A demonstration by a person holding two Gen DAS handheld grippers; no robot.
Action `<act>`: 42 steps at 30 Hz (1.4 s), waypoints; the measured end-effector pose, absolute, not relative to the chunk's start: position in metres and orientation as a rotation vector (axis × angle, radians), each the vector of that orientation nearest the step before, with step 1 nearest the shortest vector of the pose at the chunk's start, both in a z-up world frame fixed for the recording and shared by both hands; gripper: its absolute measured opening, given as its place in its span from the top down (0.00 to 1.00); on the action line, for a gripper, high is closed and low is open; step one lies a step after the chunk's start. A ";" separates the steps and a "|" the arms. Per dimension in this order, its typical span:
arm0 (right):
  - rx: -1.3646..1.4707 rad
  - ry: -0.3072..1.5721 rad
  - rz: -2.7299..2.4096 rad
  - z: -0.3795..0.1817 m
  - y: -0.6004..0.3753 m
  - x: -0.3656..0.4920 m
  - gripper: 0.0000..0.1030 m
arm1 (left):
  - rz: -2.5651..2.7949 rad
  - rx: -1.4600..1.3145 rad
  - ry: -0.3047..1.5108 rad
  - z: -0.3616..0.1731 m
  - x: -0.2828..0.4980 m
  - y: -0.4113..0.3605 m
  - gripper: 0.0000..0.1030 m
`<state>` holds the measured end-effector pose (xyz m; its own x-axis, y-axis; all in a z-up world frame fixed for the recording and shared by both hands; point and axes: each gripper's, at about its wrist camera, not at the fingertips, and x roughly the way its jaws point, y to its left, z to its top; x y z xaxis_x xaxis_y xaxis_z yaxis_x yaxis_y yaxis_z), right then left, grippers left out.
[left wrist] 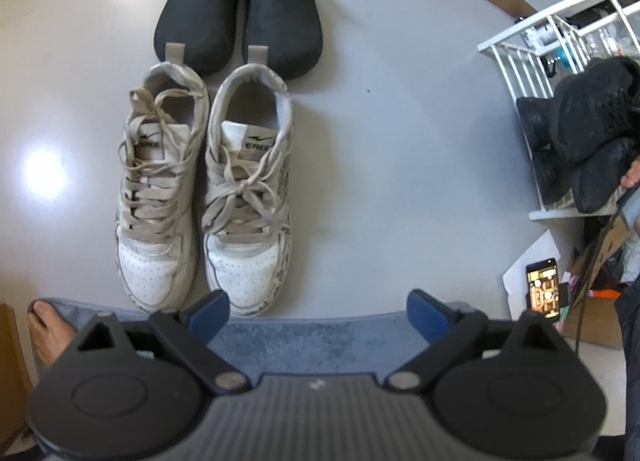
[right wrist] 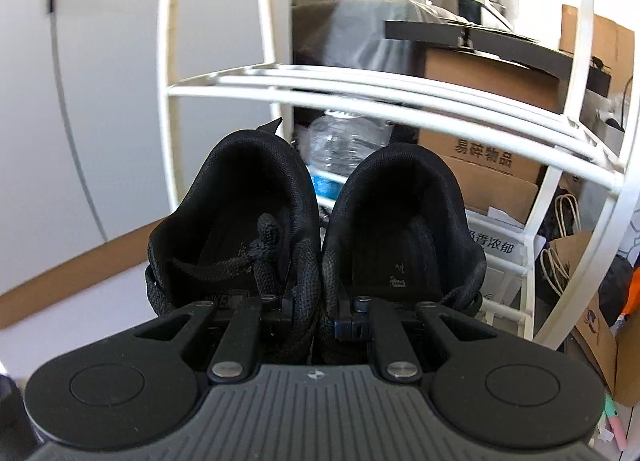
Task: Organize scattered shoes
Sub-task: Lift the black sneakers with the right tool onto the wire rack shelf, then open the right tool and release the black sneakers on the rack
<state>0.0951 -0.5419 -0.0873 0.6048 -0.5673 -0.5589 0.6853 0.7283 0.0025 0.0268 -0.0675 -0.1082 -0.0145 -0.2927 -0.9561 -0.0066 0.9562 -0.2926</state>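
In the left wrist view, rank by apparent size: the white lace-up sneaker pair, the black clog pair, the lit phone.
1. White lace-up sneaker pair, nearest the camera, so partly inflated.
2. Black strapped clog pair, farther away; true size may be similar.
3. Lit phone, clearly smallest.

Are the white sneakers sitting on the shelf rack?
No, the white sneakers stand side by side on the floor, just behind the black clogs, away from the white rack.

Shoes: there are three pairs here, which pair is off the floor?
The black sneakers: the right gripper holds both by their inner collars near the rack. The white sneakers and black clogs lie on the floor.
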 end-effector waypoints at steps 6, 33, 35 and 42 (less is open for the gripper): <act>0.271 0.543 -0.819 -0.081 -0.584 0.106 0.85 | -0.223 -0.236 1.597 -0.116 0.031 -0.073 0.06; 0.365 0.390 -1.112 -0.087 -0.649 0.150 0.26 | -0.228 -0.284 1.724 -0.143 0.030 -0.092 0.06; 0.360 0.387 -1.083 -0.085 -0.642 0.153 0.26 | -0.229 -0.282 1.720 -0.143 0.030 -0.093 0.06; 0.323 0.421 -1.046 -0.080 -0.619 0.155 0.25 | -0.226 -0.273 1.679 -0.134 0.025 -0.095 0.06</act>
<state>0.1554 -0.6194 -0.0799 0.4339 -0.7617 -0.4811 0.8828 0.4662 0.0580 0.0255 -0.0947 -0.1337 -0.1162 -0.3086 -0.9441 -0.0474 0.9512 -0.3050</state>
